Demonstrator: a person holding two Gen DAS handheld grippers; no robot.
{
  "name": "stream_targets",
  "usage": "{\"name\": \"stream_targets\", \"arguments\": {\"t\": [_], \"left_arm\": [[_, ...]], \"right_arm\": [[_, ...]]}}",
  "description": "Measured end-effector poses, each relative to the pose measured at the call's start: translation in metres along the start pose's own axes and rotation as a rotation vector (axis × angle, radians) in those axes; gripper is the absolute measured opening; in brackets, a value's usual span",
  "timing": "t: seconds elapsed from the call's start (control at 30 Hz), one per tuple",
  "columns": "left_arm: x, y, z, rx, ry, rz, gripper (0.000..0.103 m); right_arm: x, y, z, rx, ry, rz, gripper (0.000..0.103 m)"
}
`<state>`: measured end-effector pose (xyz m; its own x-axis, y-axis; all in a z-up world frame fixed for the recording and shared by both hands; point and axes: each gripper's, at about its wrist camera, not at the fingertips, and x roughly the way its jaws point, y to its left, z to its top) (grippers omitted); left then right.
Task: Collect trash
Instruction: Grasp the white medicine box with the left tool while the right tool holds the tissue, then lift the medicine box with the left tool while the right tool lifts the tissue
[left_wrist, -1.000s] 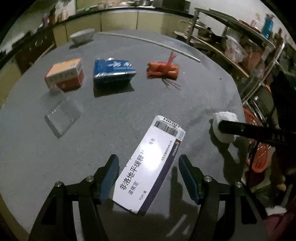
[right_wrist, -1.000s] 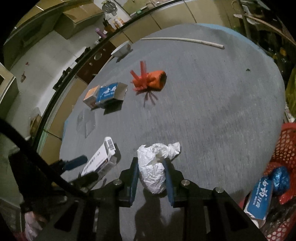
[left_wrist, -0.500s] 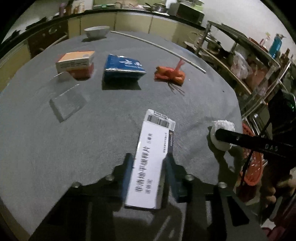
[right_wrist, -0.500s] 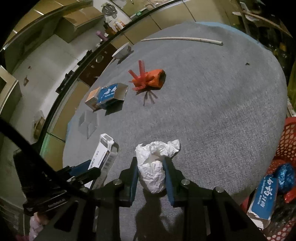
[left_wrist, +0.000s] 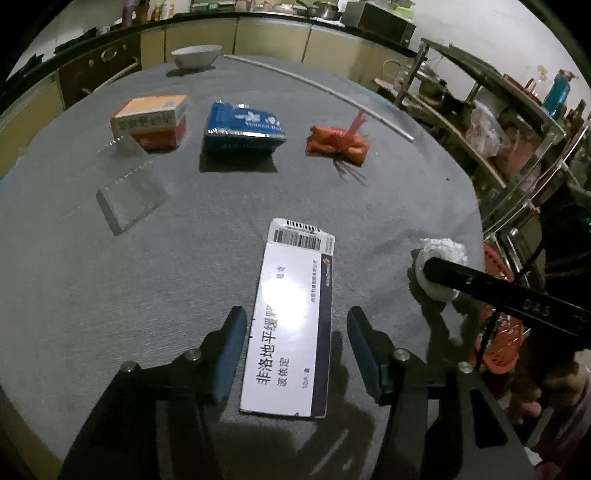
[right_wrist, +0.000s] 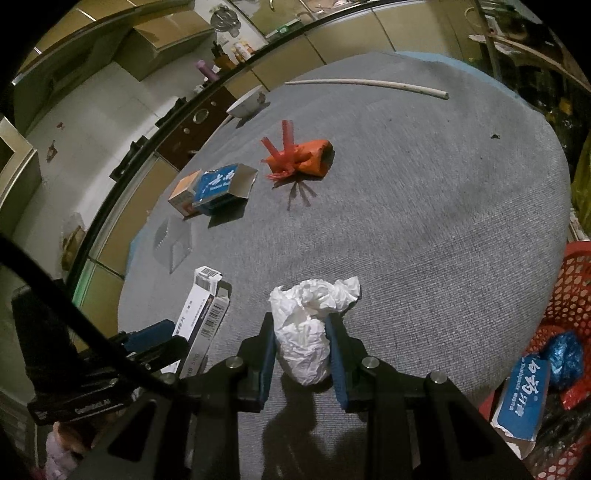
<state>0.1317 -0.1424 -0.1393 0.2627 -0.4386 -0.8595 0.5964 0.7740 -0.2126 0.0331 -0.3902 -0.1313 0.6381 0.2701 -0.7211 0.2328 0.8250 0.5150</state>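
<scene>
Round grey fabric-covered worktop (left_wrist: 92, 288). Near edge: long white cardboard medicine box with barcode (left_wrist: 291, 317), flat between the spread blue-padded left tongs (left_wrist: 295, 354), pads clear of its sides. Far row: orange-and-white carton (left_wrist: 151, 120), blue foil-edged box (left_wrist: 242, 127), crumpled orange wrapper (left_wrist: 338, 144). Clear plastic blister tray (left_wrist: 129, 199) left. Right: right tongs (left_wrist: 436, 271) against crumpled white paper wad (left_wrist: 439, 251).

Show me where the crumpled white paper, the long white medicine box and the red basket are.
crumpled white paper (right_wrist: 304, 345): right wrist view, its creased middle.
long white medicine box (left_wrist: 291, 317): left wrist view, printed top face.
red basket (right_wrist: 569, 284): right wrist view, mesh wall.
</scene>
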Motion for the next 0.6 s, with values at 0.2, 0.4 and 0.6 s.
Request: {"name": "stream_targets", "arguments": {"t": [0.2, 0.4, 0.6], "left_arm": [[0.007, 0.001, 0.000, -0.032, -0.015, 0.011, 0.048], [0.001, 0.000, 0.000, -0.049, -0.038, 0.026, 0.047], [-0.026, -0.012, 0.002, -0.013, -0.105, 0.072, 0.047]], "right_arm": [[-0.001, 0.001, -0.001, -0.010, -0.003, 0.000, 0.028], [-0.001, 0.001, -0.001, -0.013, -0.004, 0.000, 0.028], [-0.007, 0.001, -0.004, -0.014, -0.021, 0.011, 0.028]]}}
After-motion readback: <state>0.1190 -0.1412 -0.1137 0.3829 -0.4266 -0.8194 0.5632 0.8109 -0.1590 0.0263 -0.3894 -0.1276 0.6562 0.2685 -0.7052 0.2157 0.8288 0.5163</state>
